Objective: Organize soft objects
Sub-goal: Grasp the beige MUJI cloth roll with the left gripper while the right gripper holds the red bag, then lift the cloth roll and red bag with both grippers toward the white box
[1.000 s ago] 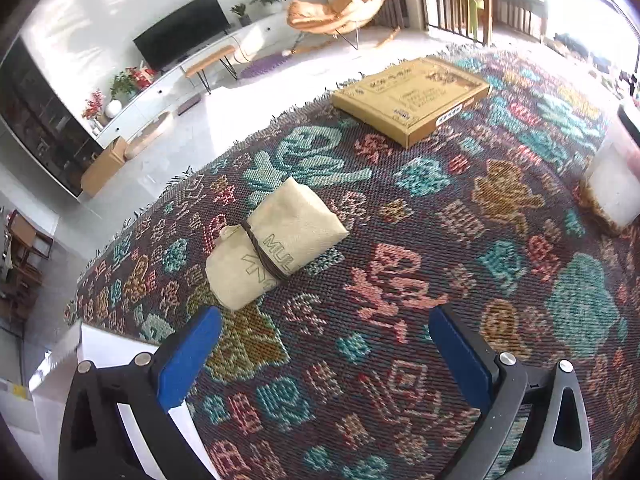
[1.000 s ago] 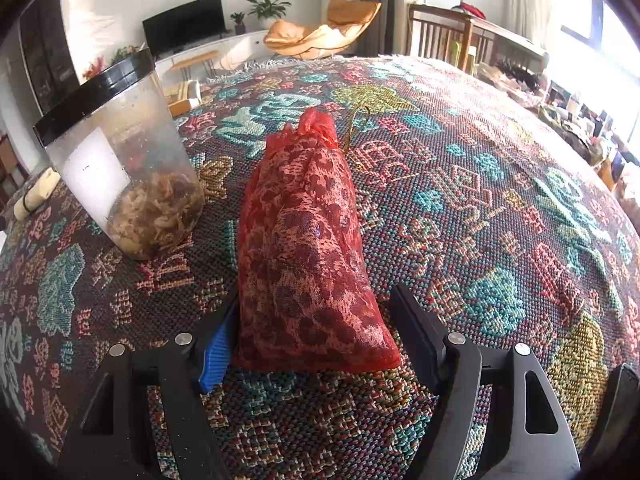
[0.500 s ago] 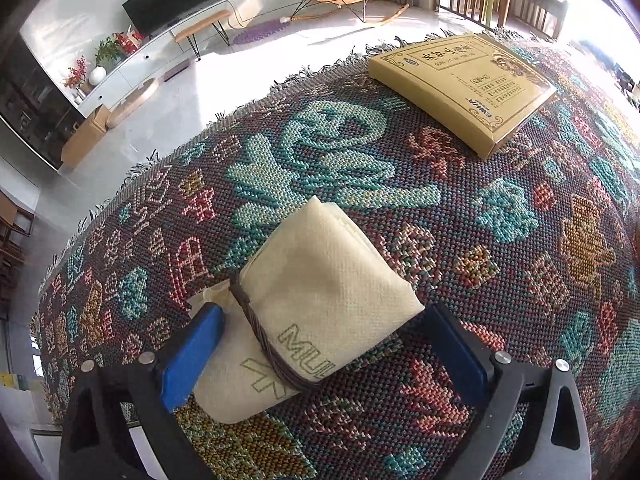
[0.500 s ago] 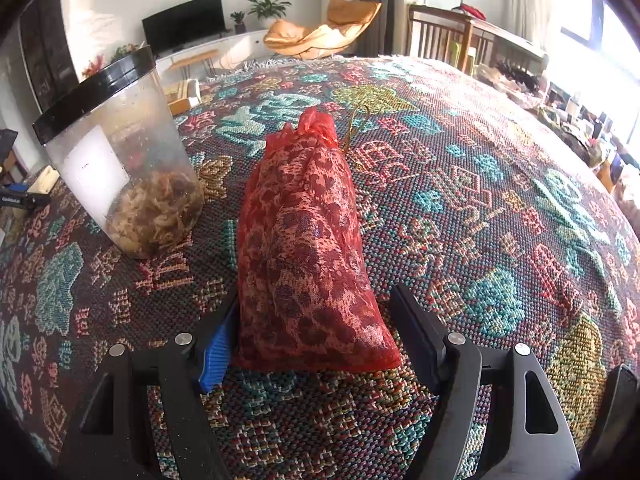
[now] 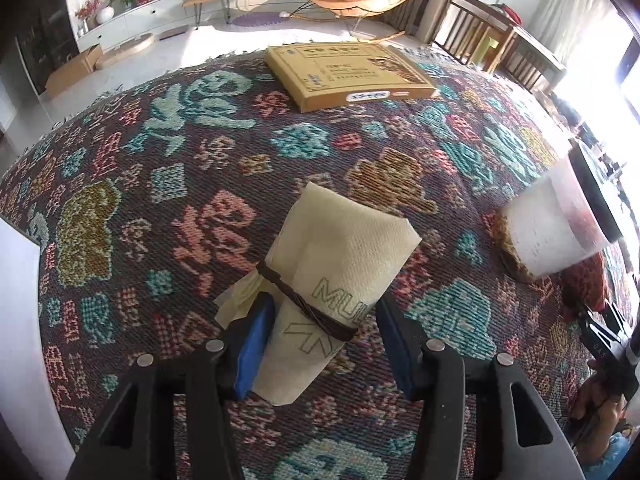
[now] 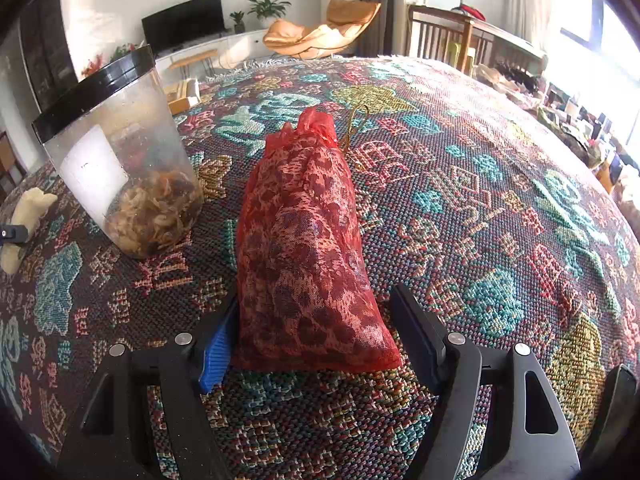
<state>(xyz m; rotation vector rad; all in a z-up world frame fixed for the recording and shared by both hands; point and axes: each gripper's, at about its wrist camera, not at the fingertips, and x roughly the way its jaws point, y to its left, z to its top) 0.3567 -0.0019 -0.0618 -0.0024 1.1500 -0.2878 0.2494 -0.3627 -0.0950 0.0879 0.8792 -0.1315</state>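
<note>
A cream folded cloth bag (image 5: 336, 280), tied with a dark cord, sits between the fingers of my left gripper (image 5: 326, 340). The jaws have closed in on it and it looks lifted off the patterned tablecloth (image 5: 160, 200). It also shows at the left edge of the right wrist view (image 6: 24, 220). A red mesh pouch (image 6: 304, 256) lies on the cloth between the fingers of my right gripper (image 6: 320, 340). The left pad touches it and the right finger stands a little off it.
A clear plastic jar (image 6: 124, 160) with a black lid and dried contents stands left of the red pouch; it also shows in the left wrist view (image 5: 560, 224). A flat yellow box (image 5: 348, 72) lies at the table's far edge. A white box edge (image 5: 16, 320) is at left.
My left gripper moved up to the cream bag, closed its jaws around it and swung right with it. My right gripper and the red pouch have not moved.
</note>
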